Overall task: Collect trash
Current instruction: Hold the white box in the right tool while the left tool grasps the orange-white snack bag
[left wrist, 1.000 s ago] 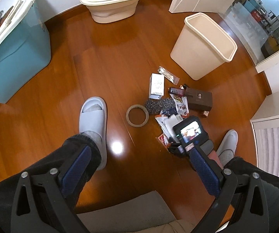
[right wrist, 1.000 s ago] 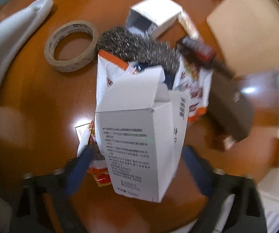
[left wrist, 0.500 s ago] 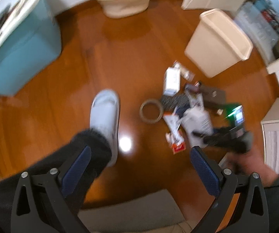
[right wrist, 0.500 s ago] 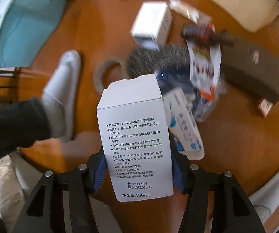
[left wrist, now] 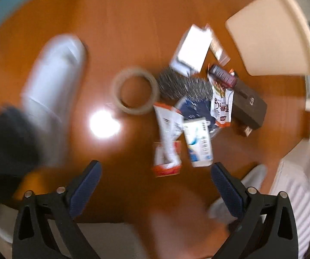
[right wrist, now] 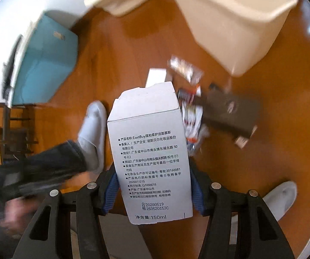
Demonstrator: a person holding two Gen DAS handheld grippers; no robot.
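Two tongs are seen above a brown wooden floor [left wrist: 116,32] strewn with trash. On the left, the left tongs [left wrist: 155,185] are spread wide with nothing between them and are just starting to close, aimed down at an orange-and-white foil sachet [left wrist: 167,133] and a small white-and-blue carton [left wrist: 199,142], probably for the next pick. A beige ring of tape [left wrist: 136,90] lies further left. On the right, the right tongs [right wrist: 152,191] are clamped on a tall white printed cardboard box [right wrist: 150,151], carried clear of the floor, seemingly toward the cream plastic bin [right wrist: 230,21] beyond.
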